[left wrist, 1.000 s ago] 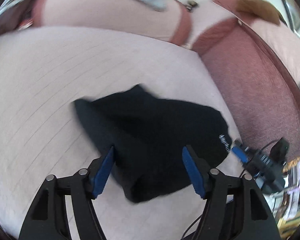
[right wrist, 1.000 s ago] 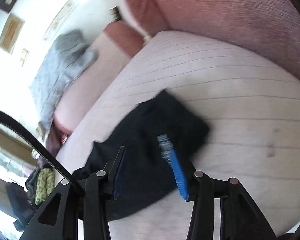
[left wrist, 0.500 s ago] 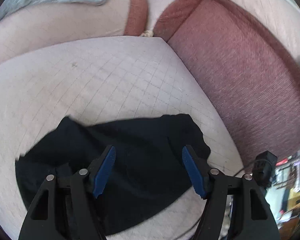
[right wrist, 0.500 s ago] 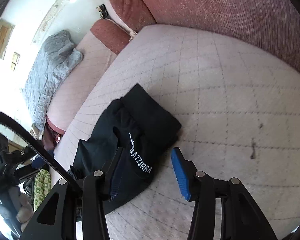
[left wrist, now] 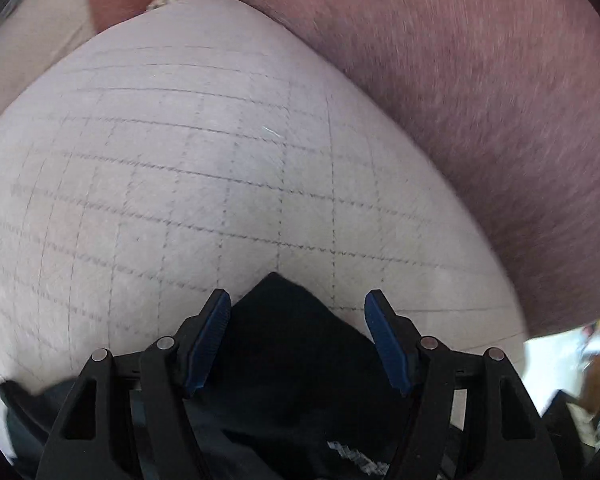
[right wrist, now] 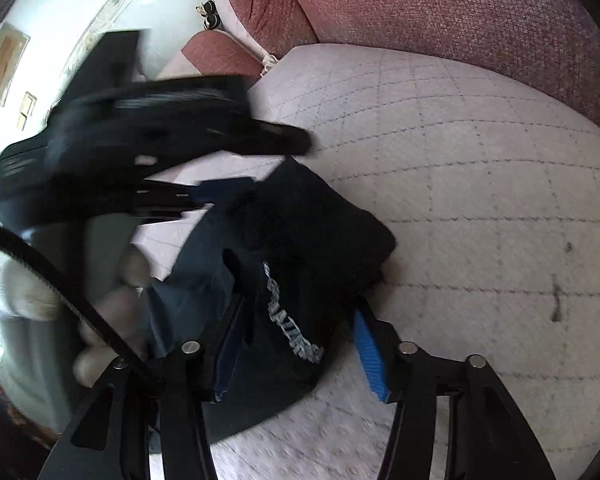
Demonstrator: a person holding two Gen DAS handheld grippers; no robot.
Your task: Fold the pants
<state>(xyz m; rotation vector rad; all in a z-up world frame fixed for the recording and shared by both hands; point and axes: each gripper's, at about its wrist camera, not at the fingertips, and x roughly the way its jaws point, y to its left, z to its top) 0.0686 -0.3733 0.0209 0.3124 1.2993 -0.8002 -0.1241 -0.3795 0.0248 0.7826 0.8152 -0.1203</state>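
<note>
The black pants [right wrist: 300, 240] lie bunched in a compact pile on the quilted sofa seat, with white lettering [right wrist: 292, 320] on top. In the left wrist view a corner of the pants [left wrist: 288, 344] lies between the fingers of my left gripper [left wrist: 298, 316], which is open just above it. My right gripper [right wrist: 296, 320] is open, its jaws straddling the near edge of the pile. The left gripper also shows in the right wrist view [right wrist: 228, 168], blurred, over the pile's far side, held by a hand [right wrist: 112, 312].
The pale quilted seat cushion [left wrist: 180, 184] stretches ahead; it also shows in the right wrist view [right wrist: 480, 184]. The reddish-brown sofa backrest [left wrist: 480, 100] rises at its far and right side. A second cushion and armrest [right wrist: 220, 52] lie beyond.
Both grippers have moved in close over the pants. The left gripper swung right and forward until only a corner of the pile shows between its fingers. Both stayed open.
</note>
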